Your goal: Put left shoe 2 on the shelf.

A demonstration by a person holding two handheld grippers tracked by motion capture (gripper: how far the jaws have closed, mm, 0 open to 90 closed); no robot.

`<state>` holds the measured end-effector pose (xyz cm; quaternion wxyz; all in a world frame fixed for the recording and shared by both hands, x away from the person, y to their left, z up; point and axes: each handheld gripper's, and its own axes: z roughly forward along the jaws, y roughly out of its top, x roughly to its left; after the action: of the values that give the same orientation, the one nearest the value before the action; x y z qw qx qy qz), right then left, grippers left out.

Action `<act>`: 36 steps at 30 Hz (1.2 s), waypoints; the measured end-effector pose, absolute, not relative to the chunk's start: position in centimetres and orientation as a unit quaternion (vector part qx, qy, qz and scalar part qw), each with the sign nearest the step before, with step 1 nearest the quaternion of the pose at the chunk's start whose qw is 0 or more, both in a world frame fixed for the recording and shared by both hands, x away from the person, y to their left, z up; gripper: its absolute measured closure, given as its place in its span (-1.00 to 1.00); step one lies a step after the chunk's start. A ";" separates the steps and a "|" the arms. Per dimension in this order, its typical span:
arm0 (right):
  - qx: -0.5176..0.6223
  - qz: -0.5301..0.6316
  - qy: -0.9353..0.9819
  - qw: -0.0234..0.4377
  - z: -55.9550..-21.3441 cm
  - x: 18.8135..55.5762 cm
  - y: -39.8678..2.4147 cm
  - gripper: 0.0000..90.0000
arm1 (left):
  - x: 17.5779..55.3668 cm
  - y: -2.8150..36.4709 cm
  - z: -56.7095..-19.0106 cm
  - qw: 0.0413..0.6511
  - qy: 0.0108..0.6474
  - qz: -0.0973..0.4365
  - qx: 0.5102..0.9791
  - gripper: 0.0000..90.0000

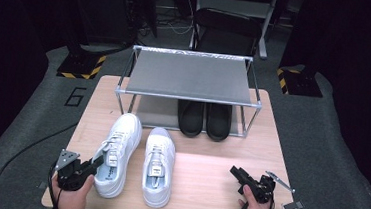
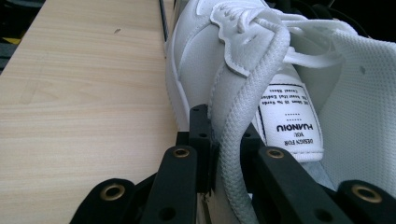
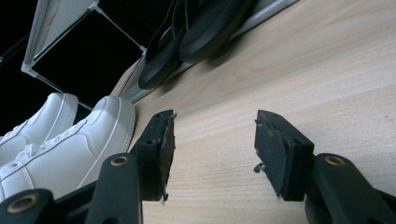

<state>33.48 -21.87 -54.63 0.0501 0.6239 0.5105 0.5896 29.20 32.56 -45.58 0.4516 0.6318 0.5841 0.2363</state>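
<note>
The left gripper's (image 2: pixel 212 154) fingers pinch the left white sneaker's (image 1: pixel 116 151) soft padded collar, likely light but floppy; right gripper's (image 3: pixel 212 149) fingers stand apart.

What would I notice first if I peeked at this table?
Two white sneakers sit side by side at the table's near edge. The left gripper pinches the collar of the left sneaker. Behind them a metal shoe rack holds black shoes on its lower shelf, while the right gripper waits open, holding nothing.
</note>
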 end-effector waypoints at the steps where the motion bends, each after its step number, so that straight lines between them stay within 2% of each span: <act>1: 0.625 0.589 0.510 0.051 -54.6 33.5 -21.9 0.06 | 29.1 32.6 -45.5 0.451 0.583 0.235 0.634 0.83; 11: 0.625 0.591 0.507 0.049 -54.6 33.5 -21.9 0.06 | 28.3 32.8 -44.1 0.479 0.574 0.254 0.613 0.83; 24: 0.630 0.592 0.501 0.048 -54.7 33.5 -21.9 0.06 | 27.4 33.0 -41.6 0.527 0.534 0.307 0.586 0.83; 36: 0.627 0.594 0.501 0.051 -54.7 33.5 -22.0 0.05 | 28.8 32.4 -37.7 0.558 0.502 0.335 0.570 0.83</act>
<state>33.51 -22.00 -54.71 0.0510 0.6270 0.5009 0.5944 28.77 32.41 -37.70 0.5576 0.5702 0.5020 0.3345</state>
